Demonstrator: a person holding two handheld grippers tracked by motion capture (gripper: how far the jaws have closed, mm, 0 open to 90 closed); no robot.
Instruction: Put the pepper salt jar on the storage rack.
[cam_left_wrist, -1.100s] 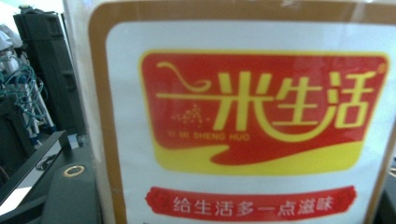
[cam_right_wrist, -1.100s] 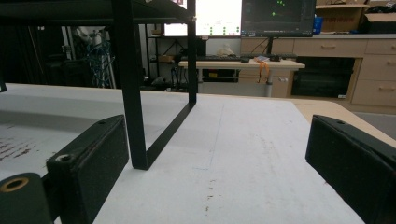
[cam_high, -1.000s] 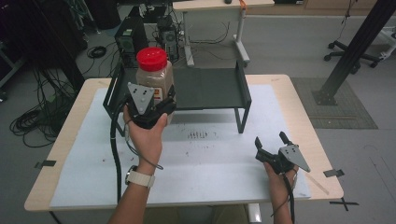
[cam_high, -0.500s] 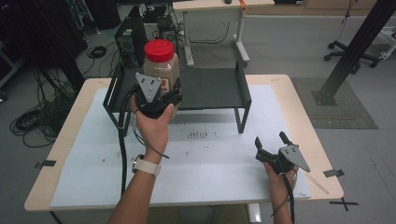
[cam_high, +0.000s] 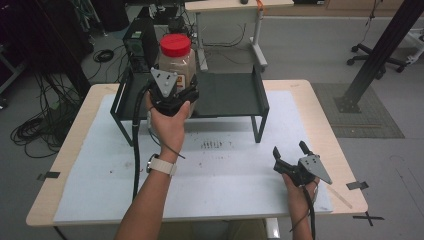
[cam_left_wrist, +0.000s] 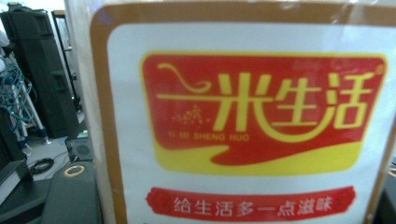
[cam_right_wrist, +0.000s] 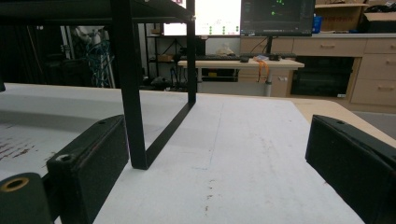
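A clear jar (cam_high: 179, 62) with a red lid and pale contents is upright over the left part of the black metal rack (cam_high: 230, 95). My left gripper (cam_high: 171, 93) is shut on its lower half. I cannot tell whether the jar's base touches the rack top. In the left gripper view the jar's red and yellow label (cam_left_wrist: 261, 121) sits very close to the camera. My right gripper (cam_high: 290, 149) rests on the white mat (cam_high: 240, 172) at the front right, jaws open with nothing between them. In the right gripper view this gripper (cam_right_wrist: 219, 182) faces a rack leg (cam_right_wrist: 130, 93).
The rack stands at the back middle of the wooden table (cam_high: 320, 110). Dark specks (cam_high: 215, 145) mark the mat in front of it. A computer tower (cam_high: 140, 42) and cables (cam_high: 35, 130) lie beyond the table's left side, and a black post (cam_high: 375, 55) stands to the right.
My left gripper has carried the jar away from the person and slightly right, over the rack top. The right gripper has not moved.
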